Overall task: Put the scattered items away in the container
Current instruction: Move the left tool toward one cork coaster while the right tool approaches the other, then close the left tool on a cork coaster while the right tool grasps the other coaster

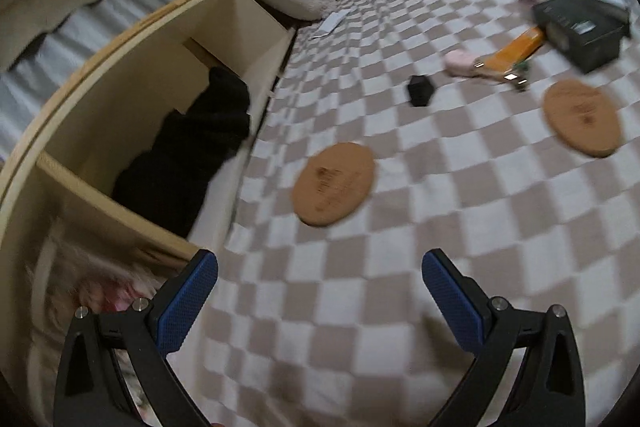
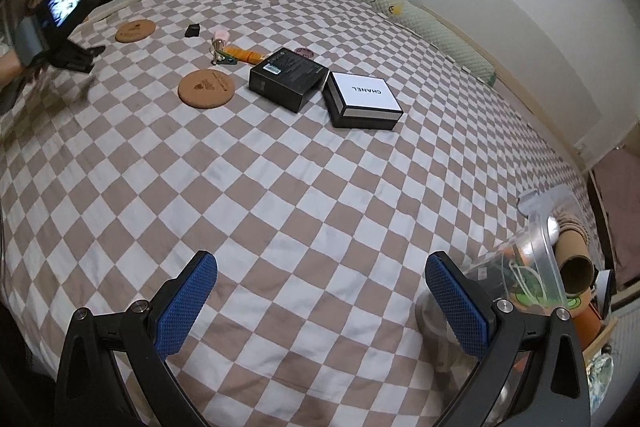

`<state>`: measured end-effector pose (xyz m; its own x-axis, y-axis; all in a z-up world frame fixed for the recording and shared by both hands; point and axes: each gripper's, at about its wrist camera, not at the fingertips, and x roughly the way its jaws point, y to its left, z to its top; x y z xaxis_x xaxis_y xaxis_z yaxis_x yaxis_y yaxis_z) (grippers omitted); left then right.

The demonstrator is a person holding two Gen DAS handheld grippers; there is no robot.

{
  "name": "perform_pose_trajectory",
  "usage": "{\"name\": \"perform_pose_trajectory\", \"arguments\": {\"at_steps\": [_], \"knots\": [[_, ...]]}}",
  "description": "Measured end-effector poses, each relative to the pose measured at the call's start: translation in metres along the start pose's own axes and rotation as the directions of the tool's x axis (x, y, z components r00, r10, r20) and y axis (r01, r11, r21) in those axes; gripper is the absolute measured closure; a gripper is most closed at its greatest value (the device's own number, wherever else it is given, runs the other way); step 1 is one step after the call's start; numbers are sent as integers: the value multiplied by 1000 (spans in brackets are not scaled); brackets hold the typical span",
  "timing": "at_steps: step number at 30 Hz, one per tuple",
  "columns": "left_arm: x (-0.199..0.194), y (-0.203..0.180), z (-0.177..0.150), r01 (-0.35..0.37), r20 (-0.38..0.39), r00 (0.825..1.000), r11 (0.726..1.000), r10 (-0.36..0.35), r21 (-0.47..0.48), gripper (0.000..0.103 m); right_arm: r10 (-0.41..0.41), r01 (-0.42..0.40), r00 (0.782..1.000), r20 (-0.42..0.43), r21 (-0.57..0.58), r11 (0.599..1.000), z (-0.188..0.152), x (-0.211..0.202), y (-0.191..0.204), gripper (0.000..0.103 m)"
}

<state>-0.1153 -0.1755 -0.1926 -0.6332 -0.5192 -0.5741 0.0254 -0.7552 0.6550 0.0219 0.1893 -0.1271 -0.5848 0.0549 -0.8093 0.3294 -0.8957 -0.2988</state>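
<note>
Little is being shown as done; both the left gripper (image 1: 320,263) and right gripper (image 2: 320,267) are being held wide apart, gripping nothing; scattered on the checked blanket (image 2: 280,207) are being left two cork coasters (image 2: 135,31), a black box (image 2: 286,77) and a white-lidded box (image 2: 366,95); the clear container (image 2: 532,259) is lying at the far right, apparently already holding some items.

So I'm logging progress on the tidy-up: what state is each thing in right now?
left gripper: open, empty
right gripper: open, empty
near cork coaster: flat on bed, loose
far cork coaster: flat on bed, loose
black box: closed, on bed
Chanel box: closed, on bed
clear container: open, at bed edge
</note>
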Motion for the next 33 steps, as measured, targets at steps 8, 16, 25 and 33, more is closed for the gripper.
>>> {"name": "perform_pose_trajectory", "arguments": {"at_steps": [8,16,25,33], "knots": [[62,2,-3,-97,8,995,968,98,231,9,-20,20,999,-39,4,1000,-1,13,-5,0],[81,-5,-7,-115,130,989,900,66,421,10,-25,25,996,-84,10,1000,-1,30,-10,0],[95,-8,7,-40,146,989,868,-38,495,13,4,-6,992,-126,-19,1000,0,45,-2,0],[102,-9,21,-16,145,988,905,-51,424,14,6,-13,989,-150,-40,999,0,54,4,0]]}}
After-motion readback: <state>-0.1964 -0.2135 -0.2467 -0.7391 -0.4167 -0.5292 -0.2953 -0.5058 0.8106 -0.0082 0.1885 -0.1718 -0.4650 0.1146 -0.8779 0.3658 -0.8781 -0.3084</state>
